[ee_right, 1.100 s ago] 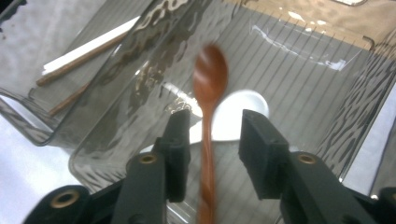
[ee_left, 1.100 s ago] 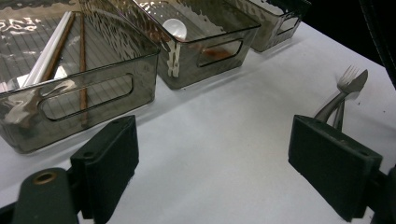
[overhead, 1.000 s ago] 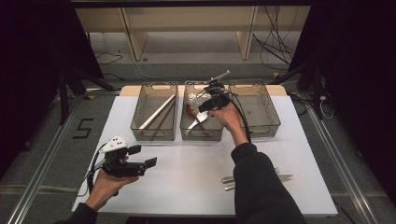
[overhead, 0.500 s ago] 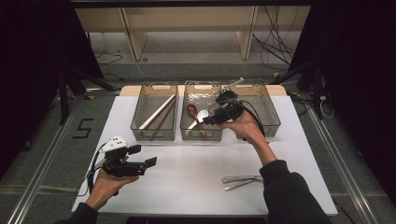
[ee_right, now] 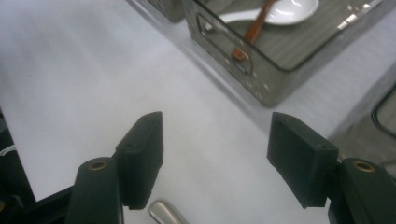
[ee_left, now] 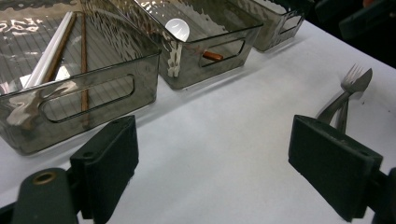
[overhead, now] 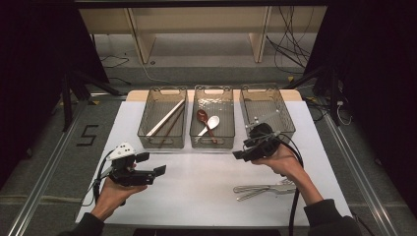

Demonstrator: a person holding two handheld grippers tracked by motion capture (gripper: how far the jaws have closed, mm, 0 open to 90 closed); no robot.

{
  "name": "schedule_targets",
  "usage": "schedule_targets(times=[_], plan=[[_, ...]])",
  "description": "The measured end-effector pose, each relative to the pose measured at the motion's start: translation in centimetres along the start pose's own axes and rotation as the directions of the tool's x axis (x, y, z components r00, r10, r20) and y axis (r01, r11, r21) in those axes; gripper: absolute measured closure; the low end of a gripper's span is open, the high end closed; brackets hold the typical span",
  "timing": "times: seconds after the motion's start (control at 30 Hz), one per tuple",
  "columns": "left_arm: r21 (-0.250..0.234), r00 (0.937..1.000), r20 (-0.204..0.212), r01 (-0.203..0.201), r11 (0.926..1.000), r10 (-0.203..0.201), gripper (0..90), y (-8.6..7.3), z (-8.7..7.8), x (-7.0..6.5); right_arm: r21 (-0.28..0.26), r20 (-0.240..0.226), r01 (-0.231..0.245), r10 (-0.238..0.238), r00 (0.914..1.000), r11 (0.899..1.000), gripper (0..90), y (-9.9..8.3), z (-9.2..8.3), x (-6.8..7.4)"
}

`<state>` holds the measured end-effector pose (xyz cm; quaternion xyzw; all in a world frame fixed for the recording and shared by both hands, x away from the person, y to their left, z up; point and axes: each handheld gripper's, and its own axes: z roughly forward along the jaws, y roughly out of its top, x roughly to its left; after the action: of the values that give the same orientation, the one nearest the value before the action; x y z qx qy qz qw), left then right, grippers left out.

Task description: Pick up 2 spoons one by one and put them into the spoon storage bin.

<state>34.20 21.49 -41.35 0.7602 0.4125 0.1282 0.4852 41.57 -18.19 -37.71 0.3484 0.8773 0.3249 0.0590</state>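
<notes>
Where the cutlery lies: the metal cutlery rests flat on the white table, at about 5 o'clock from its middle in the high view, just below the right hand and well apart from the three bins.
Long axis: it runs nearly 9 to 3 o'clock, the 3 o'clock end a touch higher in the picture.
Pointing: the tines head toward 3 o'clock, as the fork shows in the left gripper view; the rounded handle ends face 9 o'clock, and one handle end peeps in beneath the right tongs.
Right tongs: the jaws have just been opening and stand apart with nothing between them, over bare table at 6 o'clock of the middle bin.
Left tongs: the jaws are spread wide and empty, low at 7 o'clock of the table.
Step in hand: likely fetching one piece of cutlery with the right tongs.
Doing it well: turn the jaws across the long axis, so one pad lands on each side of a single handle; come down near the handle's middle for balance; keep the pieces from being pinched together, since they lie touching.
Likely goal: the right bin, at 1 o'clock; this is a judgement.
</notes>
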Motion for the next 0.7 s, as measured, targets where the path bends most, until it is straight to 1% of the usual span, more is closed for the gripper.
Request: schedule_targets(times=[0.07, 0.13, 0.2, 0.23, 0.3, 0.37, 0.5, 0.7], plan=[[0.002, 1.0, -0.001, -0.004, 1.0, 0.004, 15.4, 0.0, 0.0, 0.0, 0.004, 0.009, -0.012, 0.012, 0.9999, 1.0, 38.4, -0.8, 0.1, -0.1], [0.002, 1.0, -0.001, -0.004, 1.0, 0.004, 15.3, 0.0, 0.0, 0.0, 0.006, 0.033, -0.028, 0.028, 0.9991, 1.0, 41.8, -1.6, 0.2, -0.1], [0.003, 1.0, 0.003, -0.006, 1.0, 0.006, 15.4, 0.0, 0.1, -0.1, 0.01, 0.039, -0.045, 0.045, 0.9983, 0.999, 47.6, -2.4, 0.4, -0.1], [0.009, 0.9999, 0.002, -0.014, 0.9999, 0.014, 15.4, -0.1, 0.0, -0.1, 0.019, 0.045, -0.046, 0.045, 0.998, 0.999, 50.8, -2.7, 0.5, -0.1], [0.01, 0.9999, 0.001, -0.015, 0.9998, 0.015, 15.4, 0.0, 0.0, -0.1, 0.032, 0.057, -0.055, 0.053, 0.997, 0.998, 57.3, -3.4, 0.8, 0.0], [0.006, 0.9999, 0.001, -0.013, 0.9999, 0.013, 15.4, 0.0, 0.0, -0.1, 0.032, 0.061, -0.051, 0.049, 0.9969, 0.998, 63.8, -4.0, 1.0, 0.0], [0.009, 0.9999, -0.002, -0.014, 0.9999, 0.014, 15.4, 0.0, 0.0, -0.1, 0.041, 0.078, -0.063, 0.06, 0.9951, 0.997, 76.2, -4.9, 1.3, 0.2], [0.01, 0.9999, -0.003, -0.015, 0.9998, 0.015, 15.4, 0.0, 0.1, -0.1, 0.091, 0.076, -0.05, 0.043, 0.9962, 0.995, 87.3, -5.9, 2.6, 0.7]])
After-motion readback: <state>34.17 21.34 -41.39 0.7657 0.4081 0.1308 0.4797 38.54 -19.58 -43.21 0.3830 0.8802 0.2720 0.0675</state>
